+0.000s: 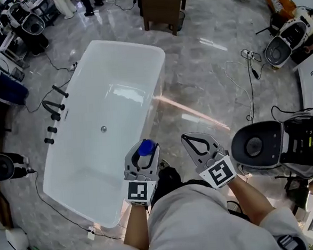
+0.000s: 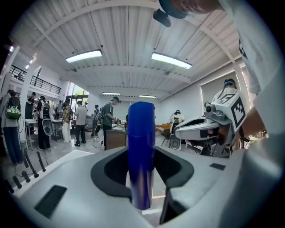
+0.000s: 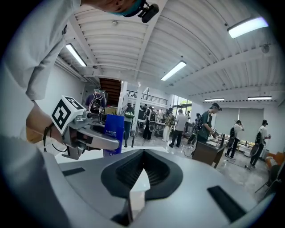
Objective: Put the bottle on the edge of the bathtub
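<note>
My left gripper (image 1: 145,147) is shut on a blue bottle (image 1: 146,148), held upright above the near right rim of the white bathtub (image 1: 158,89). In the left gripper view the bottle (image 2: 141,151) stands between the jaws and fills the gap. My right gripper (image 1: 186,138) hangs to the right of it over the floor, shut with nothing in it. The right gripper view shows its jaws (image 3: 141,173) meeting, with the bottle (image 3: 114,133) and the left gripper (image 3: 91,136) off to the left. The tub is empty, with a drain (image 1: 103,129) in the middle.
Black tap fittings (image 1: 55,107) stand on the floor along the tub's left side. Cables trail over the marble floor. A dark wooden cabinet (image 1: 161,6) is behind the tub, a round grey machine (image 1: 259,145) at the right. Several people stand in the background.
</note>
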